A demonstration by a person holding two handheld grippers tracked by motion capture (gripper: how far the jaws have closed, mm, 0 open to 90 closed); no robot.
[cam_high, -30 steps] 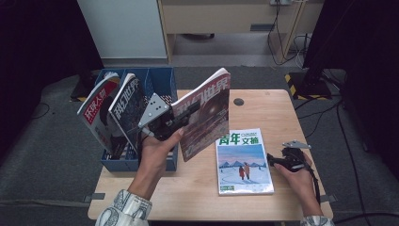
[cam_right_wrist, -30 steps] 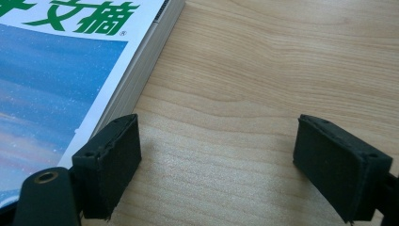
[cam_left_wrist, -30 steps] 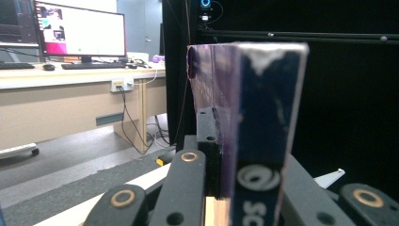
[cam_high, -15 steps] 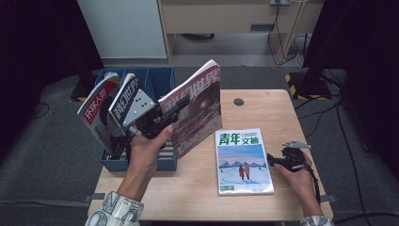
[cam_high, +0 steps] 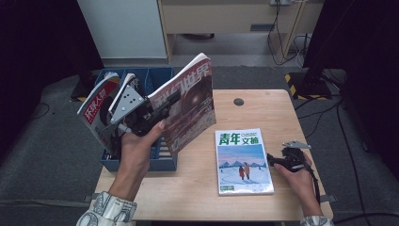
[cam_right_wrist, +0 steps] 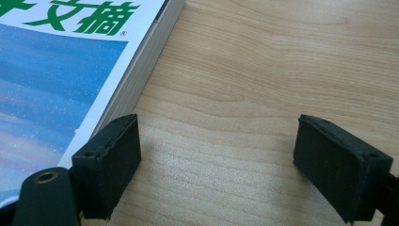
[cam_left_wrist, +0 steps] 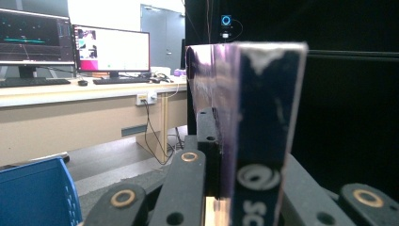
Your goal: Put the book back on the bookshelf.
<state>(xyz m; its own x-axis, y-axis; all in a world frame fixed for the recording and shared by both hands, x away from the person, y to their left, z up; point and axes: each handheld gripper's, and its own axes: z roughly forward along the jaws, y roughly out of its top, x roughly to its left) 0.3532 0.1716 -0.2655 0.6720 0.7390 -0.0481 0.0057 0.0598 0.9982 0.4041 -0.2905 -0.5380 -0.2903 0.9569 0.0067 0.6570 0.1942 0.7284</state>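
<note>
Wooden and pale, the surface [cam_high: 207,197] stands on grey carpet with a cabinet and dark stands behind it. From the high view, the left tool [cam_high: 171,100] is raised above the surface's left side, its jaws clamped on the edge of a dark magazine [cam_high: 190,108] that stands nearly upright and tilted, in the air beside a blue bin [cam_high: 162,162]. Two more magazines lean in that bin, one with a red cover [cam_high: 96,106]. A second magazine with a white and blue cover [cam_high: 242,162] lies flat on the surface, right of the middle. The right tool [cam_high: 272,159] rests low by that flat magazine's right edge, held in the right hand [cam_high: 301,176].

From the left tool view, the dark magazine [cam_left_wrist: 256,122] rises straight up between the two black jaws, which press against it from both sides. Behind it are a desk with monitors [cam_left_wrist: 110,49] and a corner of the blue bin [cam_left_wrist: 35,193].

From the right tool view, the jaws stand wide apart with bare wood between them, holding nothing. The left jaw sits just beside the flat magazine's [cam_right_wrist: 61,70] page edge.
</note>
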